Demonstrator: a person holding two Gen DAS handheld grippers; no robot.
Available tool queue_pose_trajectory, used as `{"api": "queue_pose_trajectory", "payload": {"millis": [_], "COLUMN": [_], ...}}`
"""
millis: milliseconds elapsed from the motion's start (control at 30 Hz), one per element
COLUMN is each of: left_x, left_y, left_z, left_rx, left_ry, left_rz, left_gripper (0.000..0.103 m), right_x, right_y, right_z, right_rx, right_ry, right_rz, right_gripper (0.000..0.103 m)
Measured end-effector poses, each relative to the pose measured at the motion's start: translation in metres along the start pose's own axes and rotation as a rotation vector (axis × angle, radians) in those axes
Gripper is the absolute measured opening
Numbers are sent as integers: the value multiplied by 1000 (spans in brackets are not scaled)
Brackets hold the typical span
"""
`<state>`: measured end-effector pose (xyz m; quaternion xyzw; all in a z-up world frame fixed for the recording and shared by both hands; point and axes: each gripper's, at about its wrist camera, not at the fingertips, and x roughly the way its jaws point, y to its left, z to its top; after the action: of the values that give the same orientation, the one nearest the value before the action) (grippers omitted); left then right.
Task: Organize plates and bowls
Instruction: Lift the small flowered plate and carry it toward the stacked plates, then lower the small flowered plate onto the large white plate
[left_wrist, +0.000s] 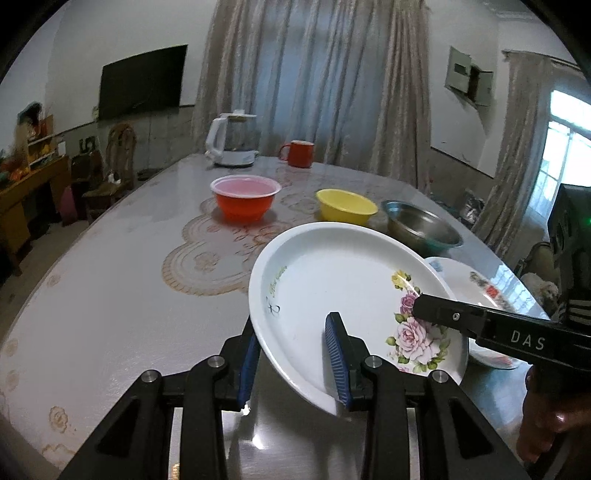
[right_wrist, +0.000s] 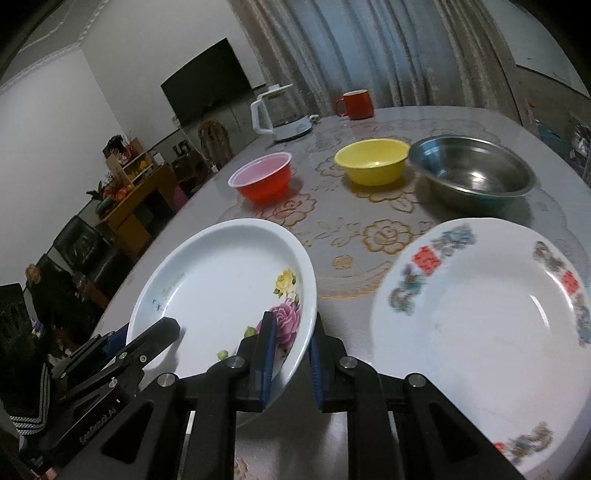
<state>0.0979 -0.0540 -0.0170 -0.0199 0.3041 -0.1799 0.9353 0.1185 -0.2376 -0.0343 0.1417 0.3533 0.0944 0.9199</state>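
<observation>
1. Rose plate (right_wrist: 221, 280), lifted off the table (left_wrist: 110, 280), sits pinched by your left gripper (left_wrist: 295, 354) and right gripper (right_wrist: 291, 354).
2. Patterned plate (right_wrist: 480, 325) waits alongside.
3. Red bowl (right_wrist: 264, 177), yellow bowl (right_wrist: 373, 162) and steel bowl (right_wrist: 472, 173) remain unstacked.

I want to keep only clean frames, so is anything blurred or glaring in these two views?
Left wrist view: rose plate sharp; window blown out at right; glare on the table. Right wrist view: patterned plate smeared along its rim; bowls beyond fairly sharp. Both bend straight lines, fisheye.
</observation>
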Motion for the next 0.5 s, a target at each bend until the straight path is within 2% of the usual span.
{"api": "queue_pose_trajectory", "payload": {"millis": [167, 500], "left_x": [2, 22], "left_y": [-30, -82], "left_z": [10, 17], "left_rx": [56, 128], "left_ry": [-17, 26], "left_rz": [-45, -131], "left_gripper": [35, 35], "right_x": [-26, -56], "right_y": [-19, -65], "right_z": [-3, -7], "right_rx": [34, 123], "right_ry": [-36, -69], "right_rz": [-18, -106], "right_gripper": [16, 16]}}
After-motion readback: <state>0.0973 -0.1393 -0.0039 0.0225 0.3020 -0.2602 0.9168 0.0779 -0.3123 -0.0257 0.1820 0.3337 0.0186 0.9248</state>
